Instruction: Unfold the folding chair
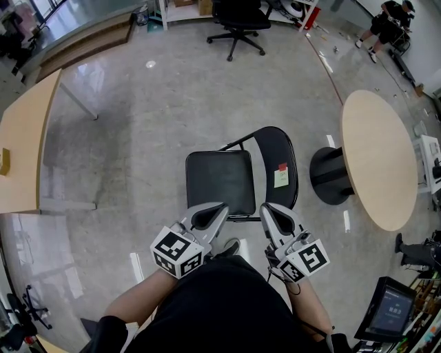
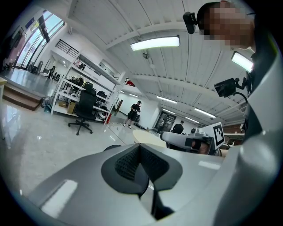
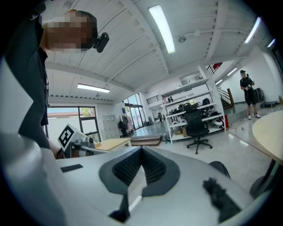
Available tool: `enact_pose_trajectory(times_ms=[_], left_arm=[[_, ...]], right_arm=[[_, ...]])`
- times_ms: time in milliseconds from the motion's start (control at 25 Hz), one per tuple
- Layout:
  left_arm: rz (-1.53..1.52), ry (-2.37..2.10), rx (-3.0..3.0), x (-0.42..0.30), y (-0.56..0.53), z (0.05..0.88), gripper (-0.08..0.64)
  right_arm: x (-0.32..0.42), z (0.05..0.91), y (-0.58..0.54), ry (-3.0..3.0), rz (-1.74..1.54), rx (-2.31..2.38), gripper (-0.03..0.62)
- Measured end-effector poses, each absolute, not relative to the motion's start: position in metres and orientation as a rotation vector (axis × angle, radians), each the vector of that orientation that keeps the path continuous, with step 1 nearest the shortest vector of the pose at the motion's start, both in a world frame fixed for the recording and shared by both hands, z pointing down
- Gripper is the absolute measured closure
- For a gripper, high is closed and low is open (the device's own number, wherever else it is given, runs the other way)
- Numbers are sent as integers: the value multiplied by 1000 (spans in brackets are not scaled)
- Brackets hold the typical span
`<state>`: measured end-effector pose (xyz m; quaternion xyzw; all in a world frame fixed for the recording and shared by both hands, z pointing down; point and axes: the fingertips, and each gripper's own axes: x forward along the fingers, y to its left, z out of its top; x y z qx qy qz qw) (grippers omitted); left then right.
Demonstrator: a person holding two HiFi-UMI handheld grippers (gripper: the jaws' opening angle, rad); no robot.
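In the head view a black folding chair (image 1: 220, 180) stands on the floor just in front of me. Its seat lies flat, and its rounded backrest (image 1: 277, 155) carries a pale note with a red tag. My left gripper (image 1: 211, 216) hovers at the seat's near edge, shut and empty. My right gripper (image 1: 275, 218) hangs beside it near the backrest's lower end, also shut with nothing in it. The left gripper view shows its jaws (image 2: 140, 167) pressed together, and the right gripper view shows the same (image 3: 141, 171). The chair's dark top (image 3: 219, 167) peeks over the right jaw.
A round wooden table (image 1: 377, 157) on a black base (image 1: 329, 176) stands right of the chair. A rectangular table (image 1: 24, 138) is at the left. An office chair (image 1: 238, 21) and a person (image 1: 386, 24) are far back. A monitor (image 1: 390, 311) sits lower right.
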<state>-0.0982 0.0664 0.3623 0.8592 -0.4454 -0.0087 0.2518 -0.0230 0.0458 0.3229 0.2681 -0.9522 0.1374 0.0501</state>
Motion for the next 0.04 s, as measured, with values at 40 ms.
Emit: enact_pose_trajectory(times_ms=[40], left_arm=[[-24, -1212, 2339, -98, 66, 362, 554]], right_arm=[[-23, 323, 46, -2897, 418, 819, 589]])
